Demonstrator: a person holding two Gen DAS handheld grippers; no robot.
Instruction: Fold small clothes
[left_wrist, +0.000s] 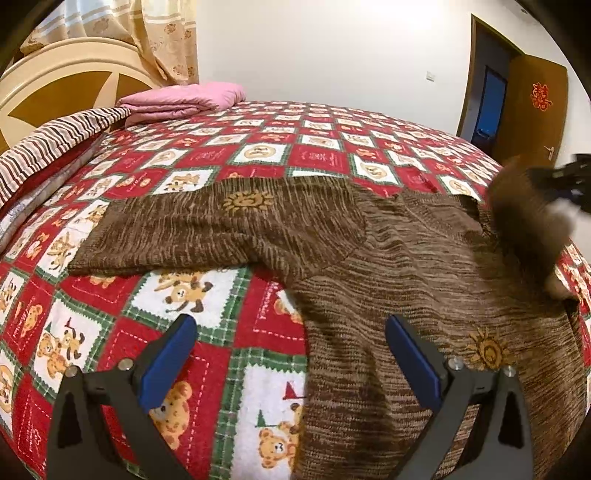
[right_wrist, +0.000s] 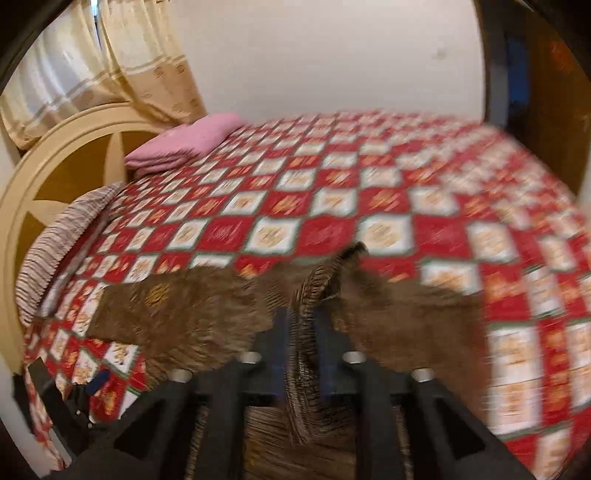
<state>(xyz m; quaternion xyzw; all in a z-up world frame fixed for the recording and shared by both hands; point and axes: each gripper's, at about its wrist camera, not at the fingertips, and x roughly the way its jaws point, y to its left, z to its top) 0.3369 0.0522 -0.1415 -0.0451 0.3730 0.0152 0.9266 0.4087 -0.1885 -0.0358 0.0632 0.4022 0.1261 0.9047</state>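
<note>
- The right claw (left_wrist: 565, 184) is smeared by motion blur at the right edge of the left wrist view, and only part of it is seen.
- The lifted part of the brown garment (left_wrist: 524, 221) beside it is blurred to a soft shape.
- The whole right wrist view is blurred; the pictures printed on the bedspread (right_wrist: 369, 192) cannot be made out there.
- The door (right_wrist: 546, 110) is cut off by the lens rim.
- The left claw (right_wrist: 92, 384) is glimpsed as a dark, unclear shape at the lower left.
</note>
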